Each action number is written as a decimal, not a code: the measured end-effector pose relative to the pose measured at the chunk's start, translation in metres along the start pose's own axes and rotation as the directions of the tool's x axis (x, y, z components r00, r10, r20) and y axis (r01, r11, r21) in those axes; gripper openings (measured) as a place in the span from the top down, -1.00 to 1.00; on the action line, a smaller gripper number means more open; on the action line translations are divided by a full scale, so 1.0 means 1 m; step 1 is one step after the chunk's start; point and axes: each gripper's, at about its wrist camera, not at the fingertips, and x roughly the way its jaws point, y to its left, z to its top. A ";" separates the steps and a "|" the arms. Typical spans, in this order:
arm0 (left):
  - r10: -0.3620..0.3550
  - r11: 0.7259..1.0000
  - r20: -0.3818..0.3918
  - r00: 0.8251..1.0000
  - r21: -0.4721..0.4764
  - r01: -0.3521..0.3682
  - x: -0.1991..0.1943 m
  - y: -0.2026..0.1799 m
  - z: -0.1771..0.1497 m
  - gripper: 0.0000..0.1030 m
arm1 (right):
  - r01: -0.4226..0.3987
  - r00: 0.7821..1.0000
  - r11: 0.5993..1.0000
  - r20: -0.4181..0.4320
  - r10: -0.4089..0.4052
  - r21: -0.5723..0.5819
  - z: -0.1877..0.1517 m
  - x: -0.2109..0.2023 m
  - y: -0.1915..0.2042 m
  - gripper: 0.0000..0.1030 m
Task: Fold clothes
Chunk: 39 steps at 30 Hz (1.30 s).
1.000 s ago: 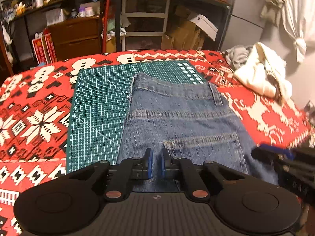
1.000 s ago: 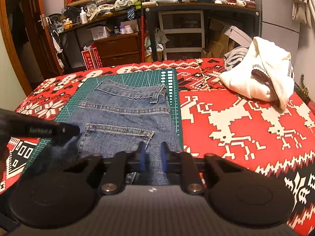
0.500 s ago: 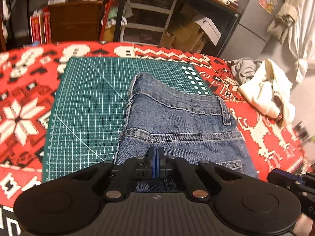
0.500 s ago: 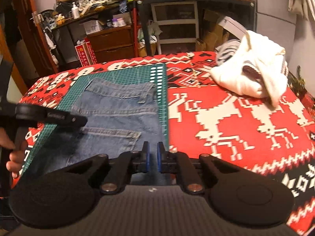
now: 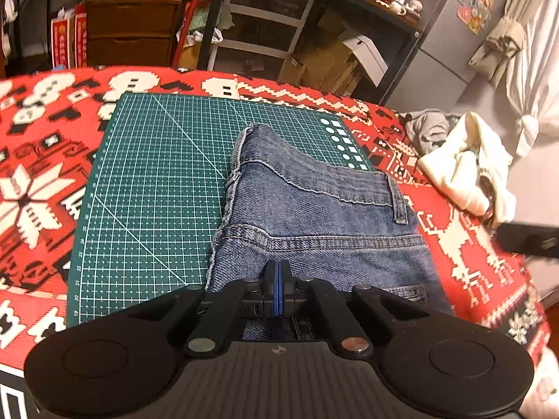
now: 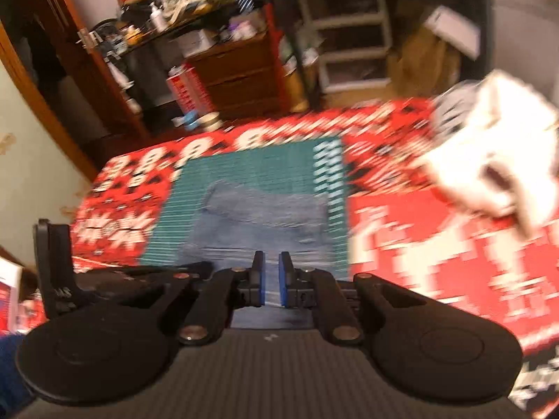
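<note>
Folded blue jeans (image 5: 314, 216) lie on the green cutting mat (image 5: 157, 181), waistband at the far end. My left gripper (image 5: 277, 284) is low over their near part, its blue pads pressed together, and dark denim bunches just under the fingers. The right wrist view is motion-blurred; the jeans (image 6: 265, 223) look smaller and further below. My right gripper (image 6: 270, 279) hangs above their near edge, with a narrow gap between its pads and nothing in it. A dark part of the right tool (image 5: 527, 241) shows at the right edge.
A red patterned cloth (image 5: 38, 181) covers the table. A crumpled white garment (image 5: 468, 167) and a grey one (image 5: 426, 127) lie at the far right. Shelves, drawers and boxes stand beyond the far edge. The left tool's body (image 6: 52, 262) shows at the left.
My left gripper went from a narrow gap to shut and moved forward over the jeans. My right gripper stayed slightly open and rose quickly away from the table.
</note>
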 end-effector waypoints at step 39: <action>-0.092 0.995 -0.042 0.995 -0.034 0.091 0.005 0.017 0.006 0.94 | 0.051 0.997 0.952 -0.079 -0.028 0.303 -0.014 0.051 -0.100 0.99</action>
